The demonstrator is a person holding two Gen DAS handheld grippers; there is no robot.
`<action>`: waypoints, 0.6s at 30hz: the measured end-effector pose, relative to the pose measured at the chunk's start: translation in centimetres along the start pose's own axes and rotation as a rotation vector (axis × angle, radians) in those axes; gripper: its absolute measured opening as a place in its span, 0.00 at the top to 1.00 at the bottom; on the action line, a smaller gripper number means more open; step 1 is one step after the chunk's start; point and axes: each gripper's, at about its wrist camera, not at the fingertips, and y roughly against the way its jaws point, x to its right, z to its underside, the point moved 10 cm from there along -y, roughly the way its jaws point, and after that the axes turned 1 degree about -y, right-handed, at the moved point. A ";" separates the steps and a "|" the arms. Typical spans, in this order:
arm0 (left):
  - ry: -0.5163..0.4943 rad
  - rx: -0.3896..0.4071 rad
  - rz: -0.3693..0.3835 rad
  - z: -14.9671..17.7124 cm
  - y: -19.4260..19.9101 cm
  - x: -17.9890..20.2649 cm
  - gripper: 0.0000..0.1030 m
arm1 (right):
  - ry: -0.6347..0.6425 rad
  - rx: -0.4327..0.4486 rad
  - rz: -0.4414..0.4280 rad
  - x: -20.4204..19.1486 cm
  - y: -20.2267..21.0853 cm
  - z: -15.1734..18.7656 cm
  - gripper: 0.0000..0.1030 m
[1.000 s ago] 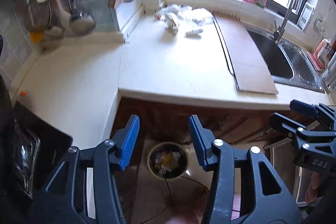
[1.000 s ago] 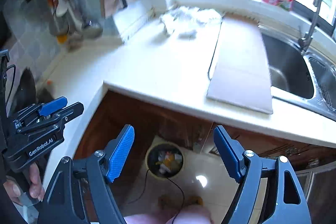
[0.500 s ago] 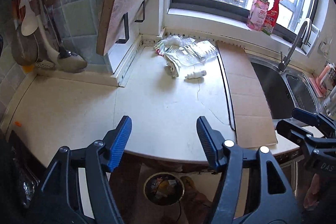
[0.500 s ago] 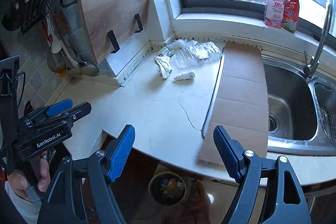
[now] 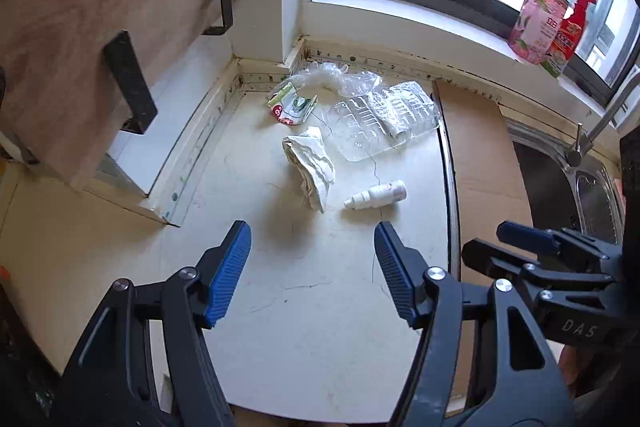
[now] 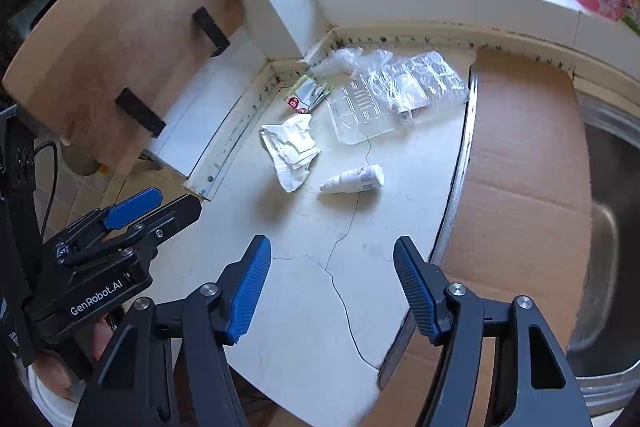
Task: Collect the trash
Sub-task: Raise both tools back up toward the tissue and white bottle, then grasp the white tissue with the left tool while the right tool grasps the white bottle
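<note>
L gripper (image 5: 312,259): jaws spread, nothing betw. them, hovering over counter (image 5: 320,347). R gripper (image 6: 332,275): jaws spread but just been closing, also empty, beside the L one. Both tilt steeply down toward the trash cluster ahead, w/ a gap yet to cross. Trash, near to far: bottle (image 5: 376,195) on its side, tissue (image 5: 310,169) just left of it, clear tray (image 5: 380,123), packet (image 5: 290,105) and bag (image 5: 332,75) at the corner. Cardboard (image 5: 480,167) lies to the right. Risks (judged): round bottle may roll or squirt out if pinched off-centre; thin tray may crack or slip; two grippers converging on the same item could collide.
</note>
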 end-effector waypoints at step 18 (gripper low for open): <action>0.198 -0.180 0.023 -3.7 -15.5 -2.4 0.52 | -0.187 -0.211 -0.168 2.7 -14.0 -4.0 0.50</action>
